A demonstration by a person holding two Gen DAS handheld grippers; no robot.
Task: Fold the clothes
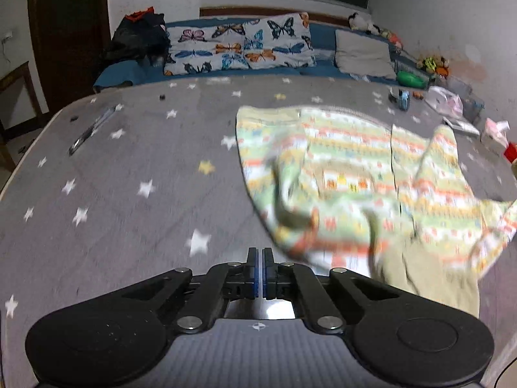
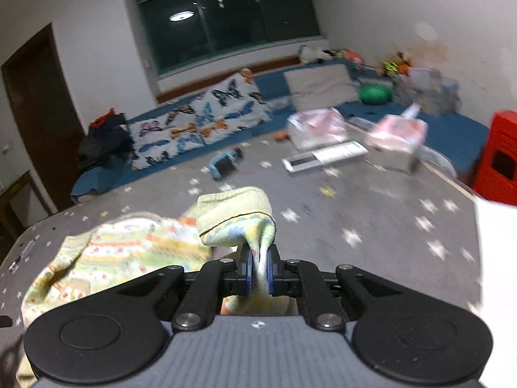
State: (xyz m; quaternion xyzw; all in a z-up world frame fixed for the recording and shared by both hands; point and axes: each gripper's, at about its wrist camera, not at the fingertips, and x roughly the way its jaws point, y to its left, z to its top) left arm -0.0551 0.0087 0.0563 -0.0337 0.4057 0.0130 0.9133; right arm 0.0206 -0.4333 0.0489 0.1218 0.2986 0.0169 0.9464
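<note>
Bed (image 1: 129, 168), grey star-print cover, filled most of both views; pillows and clutter ran along the upper edge and upper right. The garment (image 1: 349, 174), a pale green patterned knit, lay rumpled in the right half of the left wrist view, one part lifted off the bed toward the lower right. In the right wrist view it sat lower left, with its ribbed cuff (image 2: 234, 211) raised at centre, just above the gripper.

Right gripper (image 2: 258, 271) was clamped on the fabric just behind that cuff; cloth ran down between the pads. Left gripper (image 1: 259, 271) was fully closed with nothing in it, over bare cover left of the garment.

Step, as I read it: spreading or carrying a sleeve across, early in the fold. Nothing looked squared up yet.

Next move probably calls for the left gripper to open and take a second hold, so the fabric goes taut before it is laid down. Both views were motion-blurred, so edges were hard to judge.
</note>
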